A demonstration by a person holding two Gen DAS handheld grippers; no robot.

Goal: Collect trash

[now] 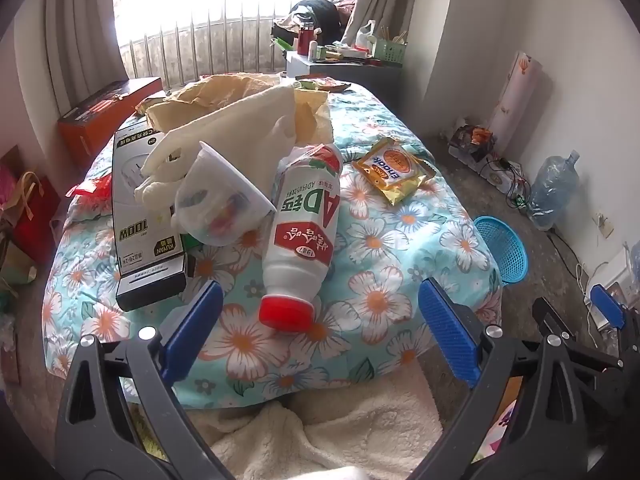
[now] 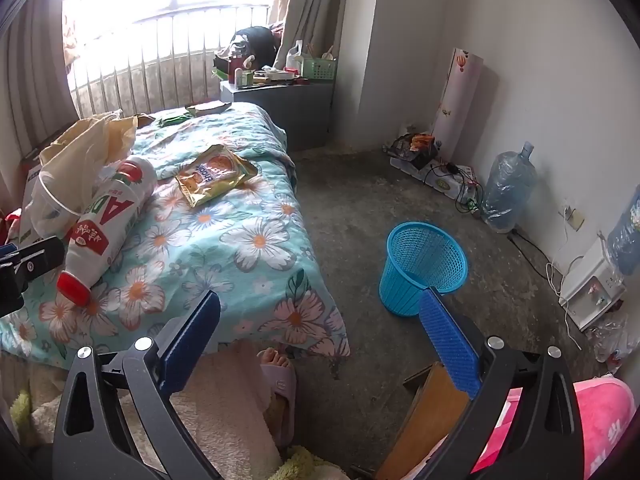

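A floral quilt [image 1: 400,240] covers the bed, a cluttered grey nightstand [image 2: 280,112] behind it, water jugs [image 2: 506,188] along the wall.

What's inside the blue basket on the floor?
The blue basket looks empty: only its mesh wall and part of its bottom show through the opening. The right gripper's finger covers its near rim, so that bit stays hidden.

On the floral-quilted bed [image 1: 400,240], a white plastic bottle with a red cap [image 1: 300,232] lies near the front edge, cap toward us. Just left of it a clear plastic cup [image 1: 216,200] lies tipped over, touching a long black-and-white cardboard box [image 1: 140,216] along the left edge. A yellow foil snack packet [image 1: 394,174] lies toward the right edge. Off the bed's right side, a blue mesh plastic basket [image 2: 424,264] stands on the floor.
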